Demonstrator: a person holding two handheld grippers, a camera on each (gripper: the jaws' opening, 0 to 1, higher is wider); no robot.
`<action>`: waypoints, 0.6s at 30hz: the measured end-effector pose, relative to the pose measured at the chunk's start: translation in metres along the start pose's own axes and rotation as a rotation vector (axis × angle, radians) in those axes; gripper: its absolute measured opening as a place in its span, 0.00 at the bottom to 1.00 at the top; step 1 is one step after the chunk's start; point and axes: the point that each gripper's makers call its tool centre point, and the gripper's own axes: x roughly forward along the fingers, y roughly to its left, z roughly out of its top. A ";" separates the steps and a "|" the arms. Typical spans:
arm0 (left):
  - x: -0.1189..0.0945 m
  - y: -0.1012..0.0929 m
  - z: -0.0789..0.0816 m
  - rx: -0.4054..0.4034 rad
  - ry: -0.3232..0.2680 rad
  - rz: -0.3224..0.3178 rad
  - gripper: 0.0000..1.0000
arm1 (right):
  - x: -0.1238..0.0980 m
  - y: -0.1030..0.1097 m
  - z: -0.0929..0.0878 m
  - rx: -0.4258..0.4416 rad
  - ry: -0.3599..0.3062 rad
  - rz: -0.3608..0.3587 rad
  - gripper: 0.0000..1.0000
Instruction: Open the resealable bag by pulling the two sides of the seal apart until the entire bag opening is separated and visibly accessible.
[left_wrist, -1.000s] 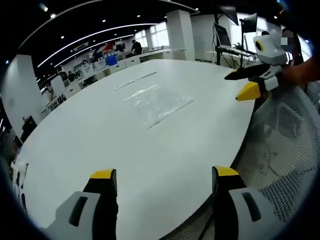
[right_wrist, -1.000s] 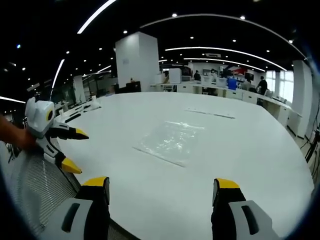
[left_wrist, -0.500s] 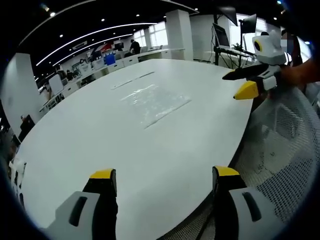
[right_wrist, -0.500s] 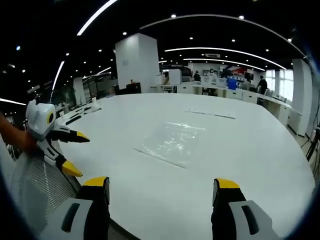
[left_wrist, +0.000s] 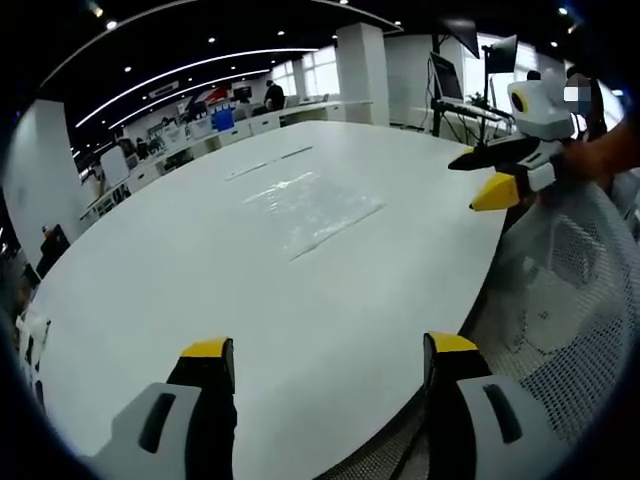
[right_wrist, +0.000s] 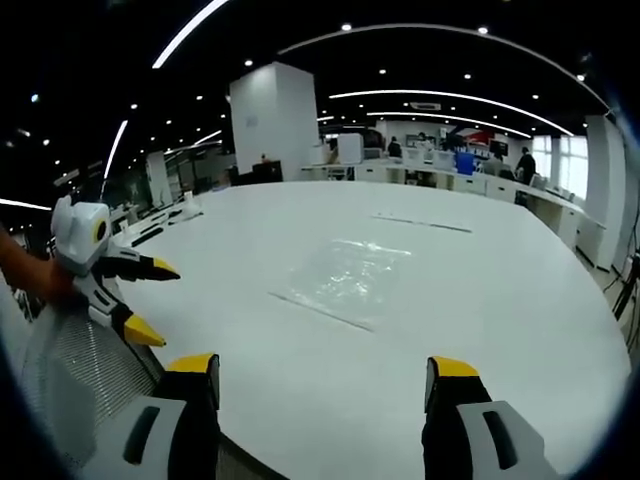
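I hold both tools, left tool (left_wrist: 325, 360) and right tool (right_wrist: 325, 380), spread wide (nothing gripped), with the bag (right_wrist: 348, 278) lying flat far out on the bench (right_wrist: 480, 330).

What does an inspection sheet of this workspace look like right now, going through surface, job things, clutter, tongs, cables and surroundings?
Surface: large white oval table, bare near both tongs.
Job's things: clear resealable bag lies flat mid-table, untouched; seal state too faint to tell.
Clutter: a thin clear strip lies beyond the bag.
Tongs: left tongs open, held above the table's near edge; right tongs open, likewise short of the bag.
Cables: nothing seen.
Surroundings: open office with a white pillar, desks, distant people, and a mesh chair by the table.
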 end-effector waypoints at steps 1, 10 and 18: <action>0.000 0.000 0.000 0.001 -0.001 0.000 0.76 | 0.000 0.000 0.001 0.006 -0.007 0.004 0.84; -0.001 0.001 0.004 -0.005 -0.020 0.003 0.77 | 0.000 0.002 0.003 -0.019 -0.010 0.006 0.84; -0.002 0.003 0.007 -0.006 -0.036 0.011 0.76 | -0.001 0.004 0.008 -0.009 -0.036 0.019 0.85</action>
